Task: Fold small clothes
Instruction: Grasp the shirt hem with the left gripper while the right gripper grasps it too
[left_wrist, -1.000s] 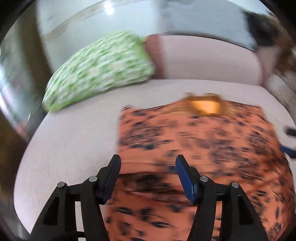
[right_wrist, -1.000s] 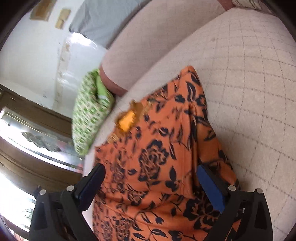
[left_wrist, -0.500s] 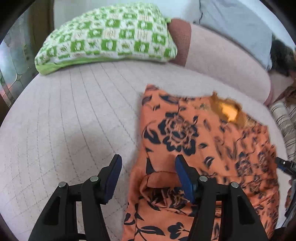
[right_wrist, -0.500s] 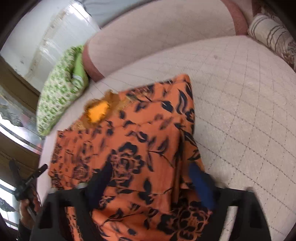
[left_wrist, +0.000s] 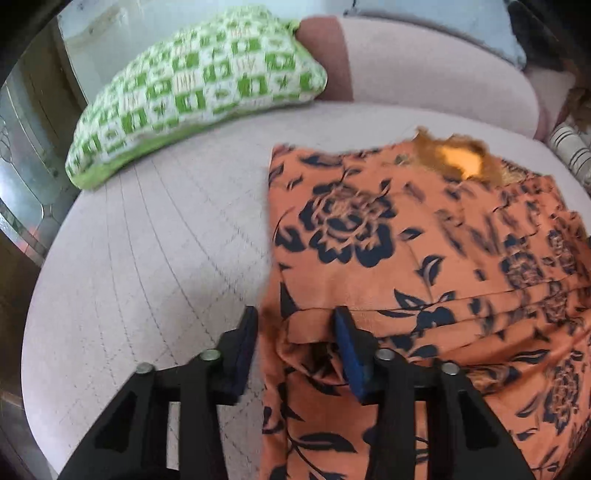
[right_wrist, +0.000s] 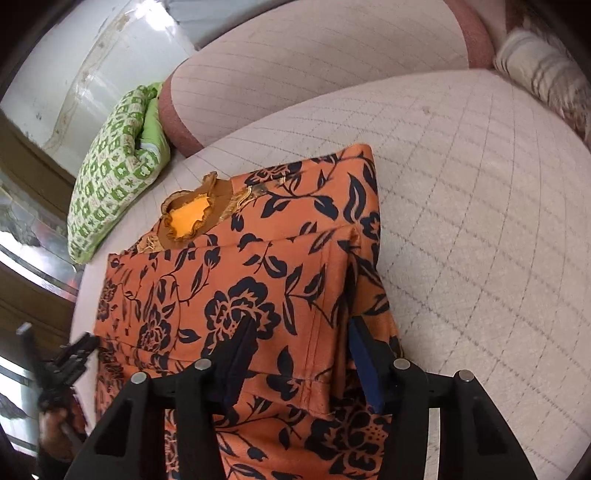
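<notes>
Orange floral garment spread flat on quilted sofa seat, sleeves folded inward. Left gripper parted, straddling near-left garment edge, nothing clamped. Right gripper parted over folded right sleeve, nothing held. Risk judged: only top layer caught, fold dragged askew; slippery fabric bunched.

Home: quilted bed, pillow

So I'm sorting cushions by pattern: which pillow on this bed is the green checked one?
The green-and-white checked pillow at the bed's far left by the headboard; the other pillow, far right, is pale with dark stripes.
</notes>
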